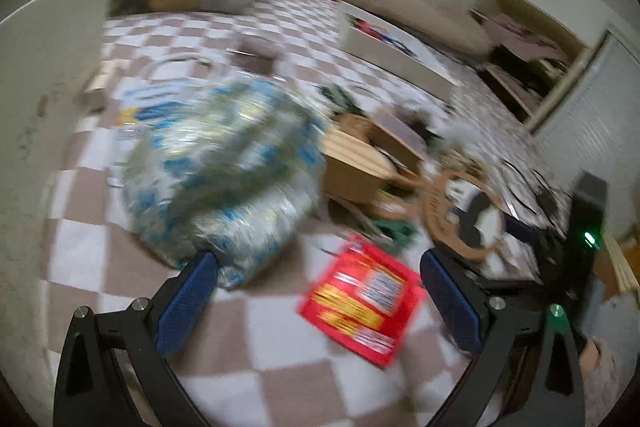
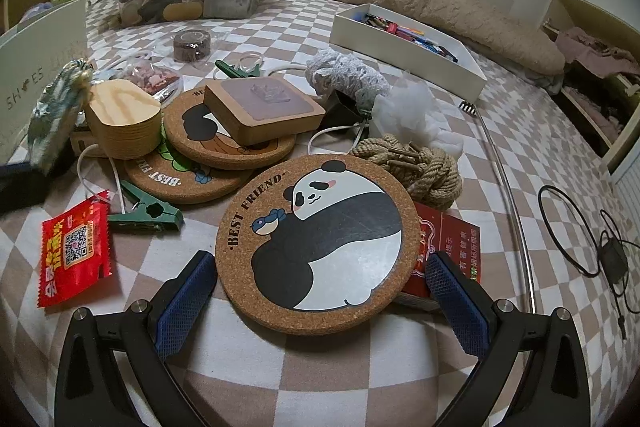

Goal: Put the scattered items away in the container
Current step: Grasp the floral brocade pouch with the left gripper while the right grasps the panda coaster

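The right gripper [image 2: 318,291] stands spread, the panda cork coaster [image 2: 316,241] lying flat directly between its fingers; the left gripper [image 1: 316,291], also spread, hovers over a red sachet [image 1: 362,301].

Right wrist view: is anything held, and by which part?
Nothing is held. The right hand-held gripper is open, its fingers flanking the panda coaster.
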Available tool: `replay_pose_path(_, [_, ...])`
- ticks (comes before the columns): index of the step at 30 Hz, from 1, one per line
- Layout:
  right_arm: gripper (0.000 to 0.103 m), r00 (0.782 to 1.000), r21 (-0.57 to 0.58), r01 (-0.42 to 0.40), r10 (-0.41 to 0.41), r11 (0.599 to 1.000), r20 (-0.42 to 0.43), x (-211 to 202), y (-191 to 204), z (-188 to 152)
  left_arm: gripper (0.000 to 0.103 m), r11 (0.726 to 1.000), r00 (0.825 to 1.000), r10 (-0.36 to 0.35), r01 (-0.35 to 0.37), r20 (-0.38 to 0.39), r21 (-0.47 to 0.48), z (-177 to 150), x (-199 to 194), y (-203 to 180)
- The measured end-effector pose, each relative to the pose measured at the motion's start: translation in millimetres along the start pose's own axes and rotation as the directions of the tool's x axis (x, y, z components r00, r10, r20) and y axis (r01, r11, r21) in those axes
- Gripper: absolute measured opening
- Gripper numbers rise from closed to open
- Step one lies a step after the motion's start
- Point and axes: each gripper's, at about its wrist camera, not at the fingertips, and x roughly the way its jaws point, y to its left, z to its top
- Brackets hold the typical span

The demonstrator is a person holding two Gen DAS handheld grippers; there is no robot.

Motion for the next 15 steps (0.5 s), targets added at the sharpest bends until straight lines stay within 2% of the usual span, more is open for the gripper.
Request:
replay_pose_path(5, [0.103,1.000,0.003,-0.002,0.002,1.000,0.001,-0.3,0.3,0.5,0.101,0.992,0.996,-0.081,0.084,-0.034,0.097,-8.9,-1.5,-28.5])
replay_pose_path(8, [0.103,1.000,0.010,-0.012,0.012,1.000,0.004,-1.1,-0.2,0.5,0.103,0.984,0.997,-0.080,0.079,0.001,0.157,-9.7,-14.2,-39.5])
replay_pose_path(11, [0.103,0.999,0.032,-0.041,0.040,0.999,0.014,-3.6,-4.5,0.5,0.103,0.982,0.996,-0.020,0.004,0.088,0.186,-3.8,-28.2,-37.9])
replay_pose_path(15, [0.103,0.996,0.087,-0.084,0.081,0.993,0.038,-8.8,-15.3,0.5,0.103,0.968,0.967,0.131,-0.172,0.217,0.183,8.2,-37.6,-25.8])
